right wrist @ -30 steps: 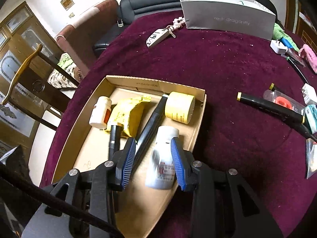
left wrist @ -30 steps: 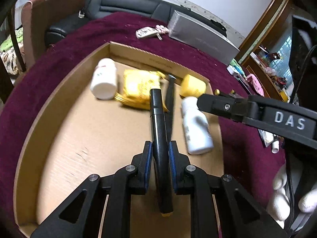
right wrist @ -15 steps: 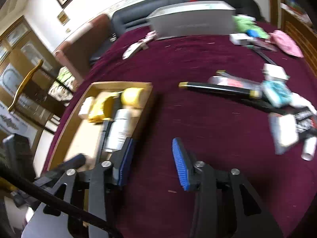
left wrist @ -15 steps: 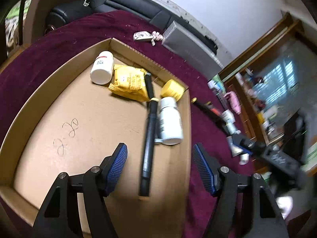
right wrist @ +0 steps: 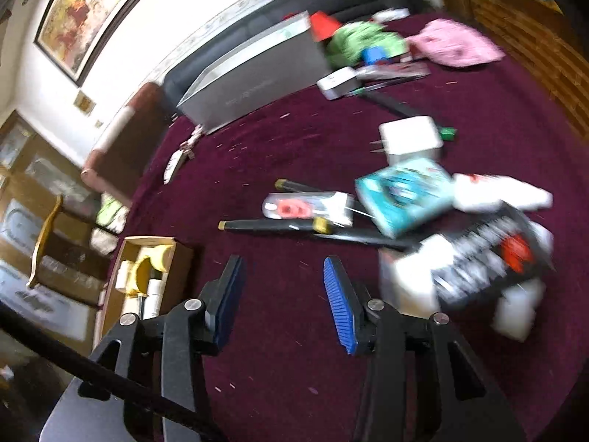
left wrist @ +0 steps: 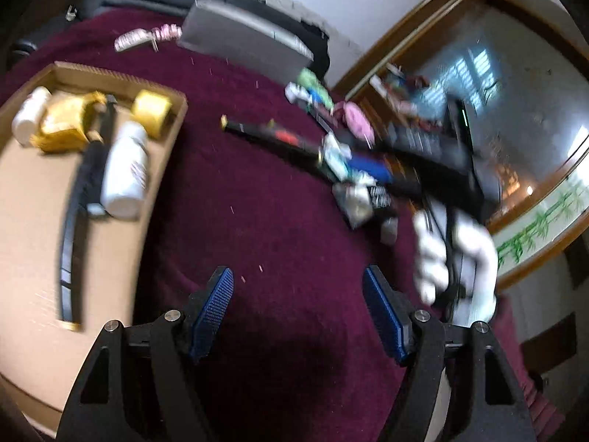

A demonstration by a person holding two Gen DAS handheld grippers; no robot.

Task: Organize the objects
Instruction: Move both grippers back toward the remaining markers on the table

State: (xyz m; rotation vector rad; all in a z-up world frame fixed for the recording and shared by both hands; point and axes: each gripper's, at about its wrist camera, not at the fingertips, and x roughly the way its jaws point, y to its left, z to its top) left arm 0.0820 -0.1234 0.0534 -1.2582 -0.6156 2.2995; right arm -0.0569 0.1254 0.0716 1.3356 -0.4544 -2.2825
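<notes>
Your left gripper hangs over bare maroon cloth just right of the cardboard tray, its jaws wide, opening, and empty; your right gripper is likewise above bare cloth with jaws moderately apart, nothing between them. The tray already holds a white bottle, a smaller white bottle, a yellow packet, a yellow tape roll and a long black pen. Loose items lie well apart from it: a black pen with gold ends, a teal packet and a white charger.
</notes>
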